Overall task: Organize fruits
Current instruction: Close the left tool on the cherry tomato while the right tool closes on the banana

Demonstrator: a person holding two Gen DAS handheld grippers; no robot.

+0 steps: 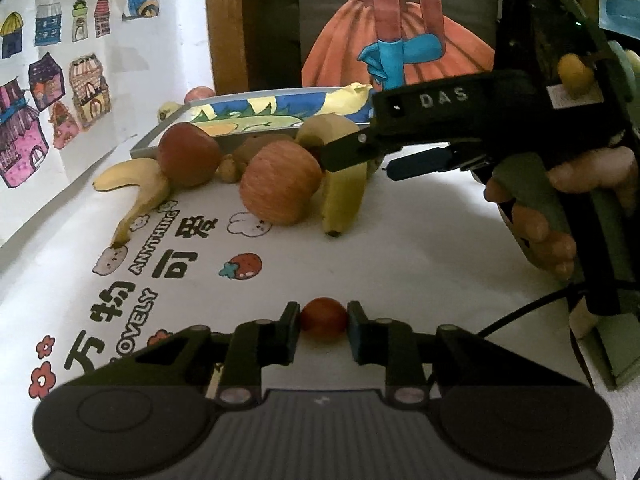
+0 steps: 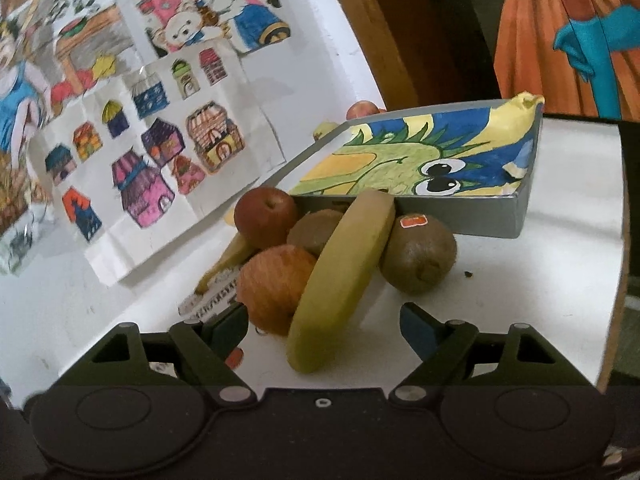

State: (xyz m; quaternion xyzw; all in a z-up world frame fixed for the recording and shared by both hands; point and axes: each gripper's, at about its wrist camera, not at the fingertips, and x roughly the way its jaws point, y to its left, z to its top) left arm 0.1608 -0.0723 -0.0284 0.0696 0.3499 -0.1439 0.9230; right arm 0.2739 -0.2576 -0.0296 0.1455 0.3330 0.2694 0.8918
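Observation:
My left gripper (image 1: 323, 326) is shut on a small red cherry tomato (image 1: 323, 318), low over the printed table sheet. Ahead lies a fruit pile: a pale red apple (image 1: 280, 182), a darker apple (image 1: 188, 154), a banana (image 1: 344, 196) and a curved banana (image 1: 134, 190). My right gripper (image 2: 324, 322) is open, its fingers either side of the near end of the banana (image 2: 340, 276) and beside the orange-red apple (image 2: 274, 286). Two kiwis (image 2: 418, 256) and a dark apple (image 2: 264, 216) sit behind. In the left wrist view the right gripper (image 1: 372, 156) reaches into the pile.
A grey tray (image 2: 460, 210) lined with a dragon drawing stands tilted behind the fruit, more fruit (image 2: 362, 110) beyond it. Drawings of houses cover the left wall (image 2: 140, 152). The table edge (image 2: 620, 240) runs along the right. A hand (image 1: 560, 208) and a cable (image 1: 520, 316) are at right.

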